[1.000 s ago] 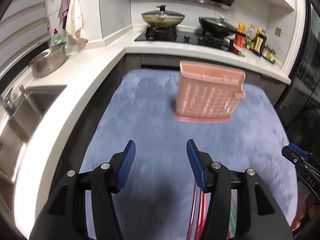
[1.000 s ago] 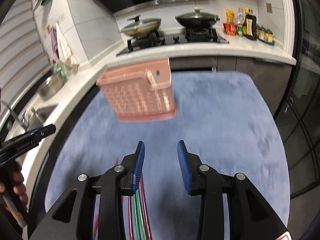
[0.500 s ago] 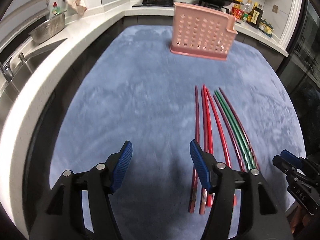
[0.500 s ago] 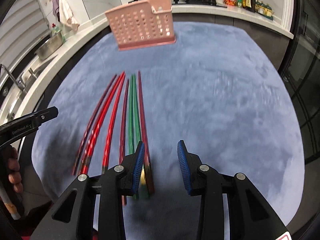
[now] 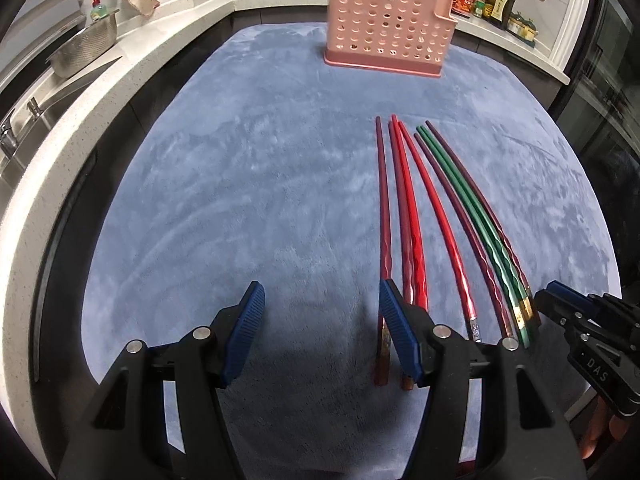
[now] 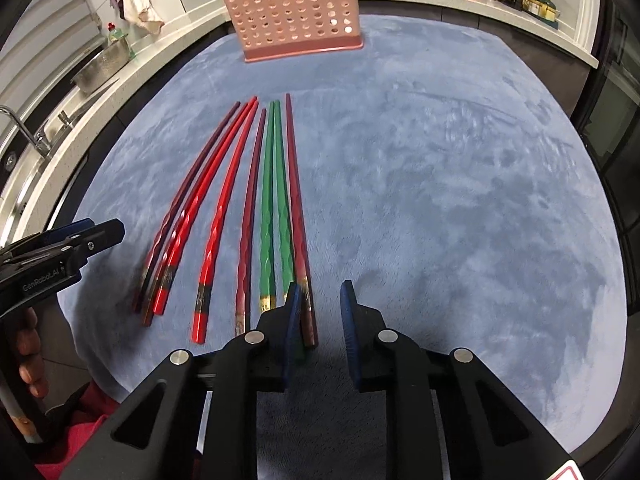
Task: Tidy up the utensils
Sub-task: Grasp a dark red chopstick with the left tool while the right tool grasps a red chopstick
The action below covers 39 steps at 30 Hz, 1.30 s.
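Eight slim, faceted chopsticks [image 6: 224,216] lay fanned on the plush blue cloth [image 6: 440,200] at lower centre of my right view: red, maroon and two glossy green ones [image 6: 276,208], their butt ends partly hidden behind my gripper fingers. At top centre stood the pink perforated plastic holder [image 6: 292,16], its upper edge cut off. My right gripper [image 6: 318,300] was parted and held nothing; my left gripper [image 5: 320,300] gaped wider, also empty. I read "GenRobot.AI" on the left tool and "DAS" on the right.
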Each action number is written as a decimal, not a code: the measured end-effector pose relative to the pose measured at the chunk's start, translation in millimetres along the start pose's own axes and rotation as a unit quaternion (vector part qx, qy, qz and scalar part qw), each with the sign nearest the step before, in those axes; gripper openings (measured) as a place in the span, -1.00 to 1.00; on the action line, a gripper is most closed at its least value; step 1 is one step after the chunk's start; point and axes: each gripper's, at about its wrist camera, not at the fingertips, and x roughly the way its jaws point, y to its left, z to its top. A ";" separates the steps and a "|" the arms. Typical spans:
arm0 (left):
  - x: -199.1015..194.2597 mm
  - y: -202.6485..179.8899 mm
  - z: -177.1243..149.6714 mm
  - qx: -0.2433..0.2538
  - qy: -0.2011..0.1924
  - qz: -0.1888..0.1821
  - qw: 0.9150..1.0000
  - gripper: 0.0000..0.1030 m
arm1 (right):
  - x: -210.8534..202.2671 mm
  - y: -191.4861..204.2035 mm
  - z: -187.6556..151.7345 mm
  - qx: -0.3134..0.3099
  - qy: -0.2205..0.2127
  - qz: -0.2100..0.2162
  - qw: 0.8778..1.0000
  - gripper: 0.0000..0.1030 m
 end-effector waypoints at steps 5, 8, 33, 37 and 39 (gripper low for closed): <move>2.3 -0.8 -3.1 -0.001 0.005 -0.002 1.000 0.10 | 2.7 -0.2 -2.1 0.000 0.005 0.002 1.000 -0.73; 2.8 -1.7 -4.3 0.000 0.007 -0.003 1.000 0.10 | 2.8 -0.5 -2.3 0.001 0.004 0.002 1.000 -0.73; 10.7 -9.0 -20.2 0.006 0.038 -0.037 0.999 0.10 | 3.6 -3.3 -5.9 0.009 0.004 0.007 1.000 -0.73; 19.5 -7.8 -23.4 0.003 0.057 -0.028 0.998 0.10 | 3.3 -2.9 -6.6 0.009 0.004 0.006 1.000 -0.73; 22.3 -2.7 -24.2 -0.009 0.063 -0.035 0.997 0.11 | 2.2 -1.8 -8.2 0.008 0.005 0.006 1.000 -0.73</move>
